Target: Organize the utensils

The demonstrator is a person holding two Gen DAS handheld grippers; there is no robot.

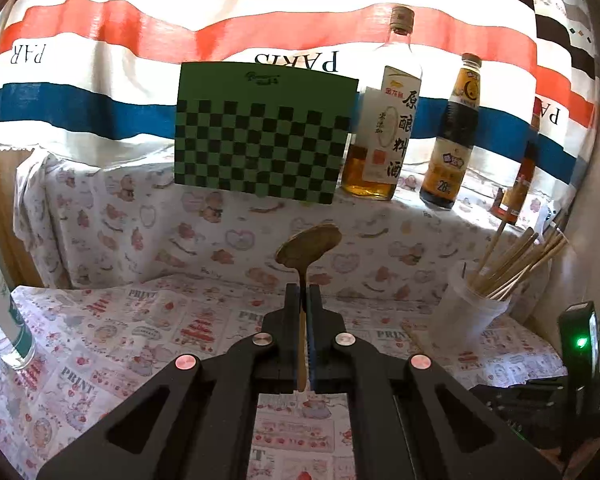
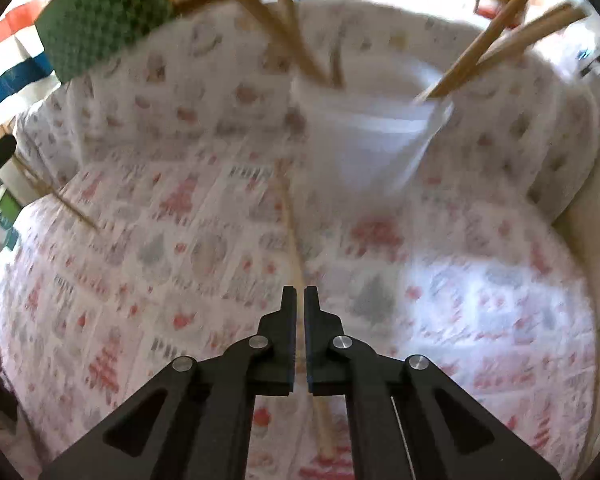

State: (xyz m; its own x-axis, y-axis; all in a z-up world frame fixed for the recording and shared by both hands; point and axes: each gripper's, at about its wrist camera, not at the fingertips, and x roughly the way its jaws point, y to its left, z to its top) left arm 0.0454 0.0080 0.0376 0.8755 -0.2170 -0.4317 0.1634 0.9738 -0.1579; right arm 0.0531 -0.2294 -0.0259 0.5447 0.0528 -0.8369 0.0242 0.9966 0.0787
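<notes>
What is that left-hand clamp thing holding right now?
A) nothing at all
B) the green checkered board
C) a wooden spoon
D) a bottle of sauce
C: in the left wrist view the left gripper is shut on the thin handle of a wooden spoon, whose bowl sticks up beyond the black fingers.

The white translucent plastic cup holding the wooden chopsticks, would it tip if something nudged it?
Probably. The white translucent plastic cup looks thin and light, and the wooden chopsticks fan well past its rim on one side, so the weight likely sits high. On the patterned tablecloth it might slide before toppling.
</notes>
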